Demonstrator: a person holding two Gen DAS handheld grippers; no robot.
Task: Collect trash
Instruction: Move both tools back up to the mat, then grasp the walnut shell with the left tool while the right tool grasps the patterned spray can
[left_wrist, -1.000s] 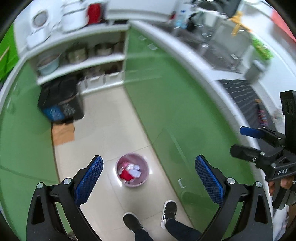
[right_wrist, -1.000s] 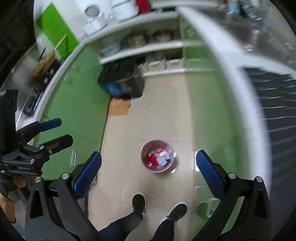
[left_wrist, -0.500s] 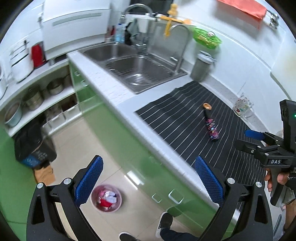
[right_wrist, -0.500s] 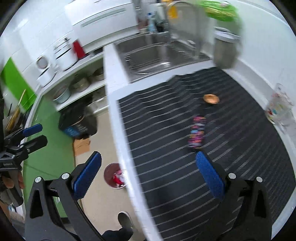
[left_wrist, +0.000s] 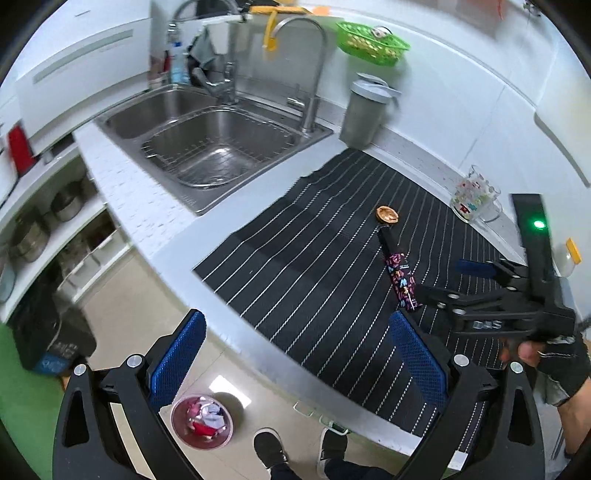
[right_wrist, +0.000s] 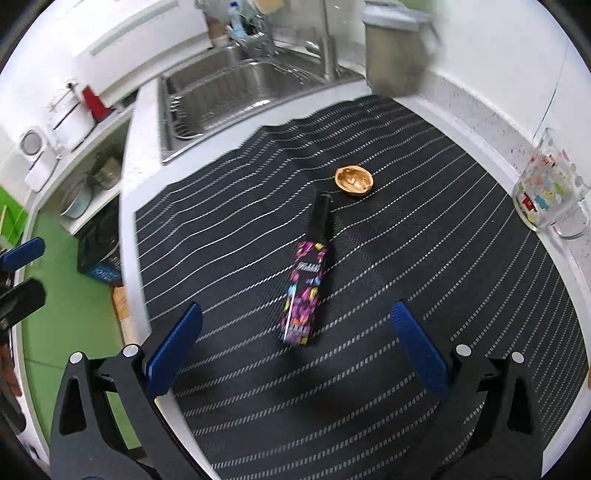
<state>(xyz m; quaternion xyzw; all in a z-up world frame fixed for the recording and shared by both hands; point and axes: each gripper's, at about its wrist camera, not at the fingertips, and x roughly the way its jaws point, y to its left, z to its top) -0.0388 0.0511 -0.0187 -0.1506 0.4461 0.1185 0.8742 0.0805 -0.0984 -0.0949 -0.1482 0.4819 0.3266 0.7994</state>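
Both wrist views look down from above the counter, sharing the striped mat (left_wrist: 314, 266), the right nearer

Bright, even overhead light is filling both views, and the white wall tiles are washing out towards the top. In the left wrist view a small patch of glare is shining on the floor (left_wrist: 221, 384), and the steel sink (left_wrist: 218, 147) is catching soft reflections. The striped mat (right_wrist: 369, 295) is carrying only faint, diffuse shadows beside the patterned tube (right_wrist: 306, 284) in the right wrist view. Motion blur is smearing the grey bin (right_wrist: 395, 55) and the faucet area at the top of that view, and the mat's stripes are looking doubled. Fisheye distortion is bending the bench (left_wrist: 147, 206) edge into curves, and black vignetting is ringing every corner.
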